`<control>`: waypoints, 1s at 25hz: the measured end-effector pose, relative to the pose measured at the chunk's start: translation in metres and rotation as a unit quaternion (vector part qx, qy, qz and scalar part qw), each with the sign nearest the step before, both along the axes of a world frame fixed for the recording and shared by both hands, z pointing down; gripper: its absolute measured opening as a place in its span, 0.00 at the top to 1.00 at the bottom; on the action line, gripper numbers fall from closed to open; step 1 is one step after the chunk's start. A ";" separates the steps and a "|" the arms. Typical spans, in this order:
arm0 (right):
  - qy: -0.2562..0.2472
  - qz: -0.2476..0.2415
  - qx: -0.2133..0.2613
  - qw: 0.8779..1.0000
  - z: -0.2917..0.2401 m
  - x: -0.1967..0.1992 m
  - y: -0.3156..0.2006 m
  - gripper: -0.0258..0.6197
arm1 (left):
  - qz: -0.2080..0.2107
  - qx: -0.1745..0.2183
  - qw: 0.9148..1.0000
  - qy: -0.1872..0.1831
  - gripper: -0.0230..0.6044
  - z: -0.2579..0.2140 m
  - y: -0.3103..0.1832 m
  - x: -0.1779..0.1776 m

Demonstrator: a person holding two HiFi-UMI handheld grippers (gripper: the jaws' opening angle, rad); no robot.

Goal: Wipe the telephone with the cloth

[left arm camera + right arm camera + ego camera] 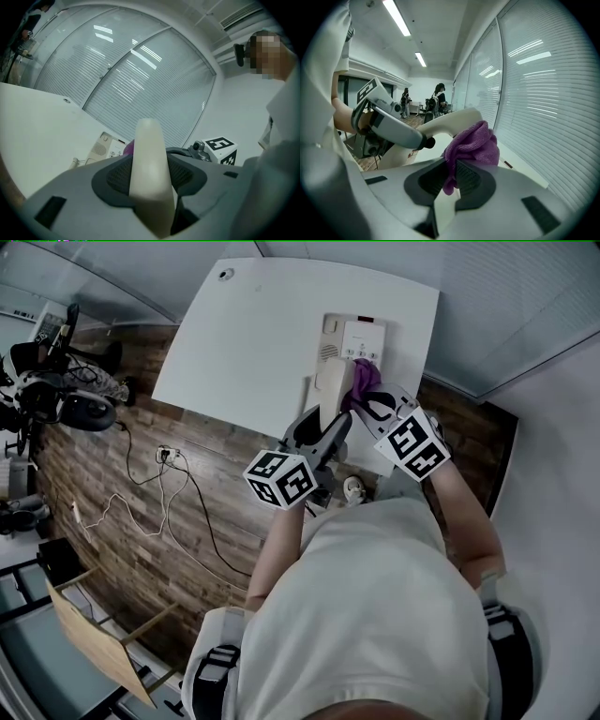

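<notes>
The left gripper [150, 180] clamps the cream plastic handset [149, 150] steady; the right gripper [452, 176], pinching the purple cloth [471, 143], should rub firmly along its length.

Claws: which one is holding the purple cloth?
The right claw, at the head view's right: the purple cloth is pinched between its jaws. The left claw grips the telephone's cream handset instead.
</notes>
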State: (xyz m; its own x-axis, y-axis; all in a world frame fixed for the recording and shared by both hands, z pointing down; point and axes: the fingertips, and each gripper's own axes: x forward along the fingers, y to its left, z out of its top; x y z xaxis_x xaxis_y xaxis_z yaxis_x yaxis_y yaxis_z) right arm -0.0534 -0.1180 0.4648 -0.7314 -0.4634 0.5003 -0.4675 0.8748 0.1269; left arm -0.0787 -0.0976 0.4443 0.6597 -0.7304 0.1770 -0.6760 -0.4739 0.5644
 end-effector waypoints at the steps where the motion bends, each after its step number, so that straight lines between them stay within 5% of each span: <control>1: 0.002 -0.005 0.001 1.000 -0.001 -0.002 0.002 0.89 | -0.002 0.001 1.000 0.001 0.60 -0.001 0.000 -0.001; 25: 0.070 -0.136 0.022 0.988 0.016 -0.028 0.055 0.89 | -0.027 0.010 1.000 -0.009 0.60 -0.004 -0.005 -0.012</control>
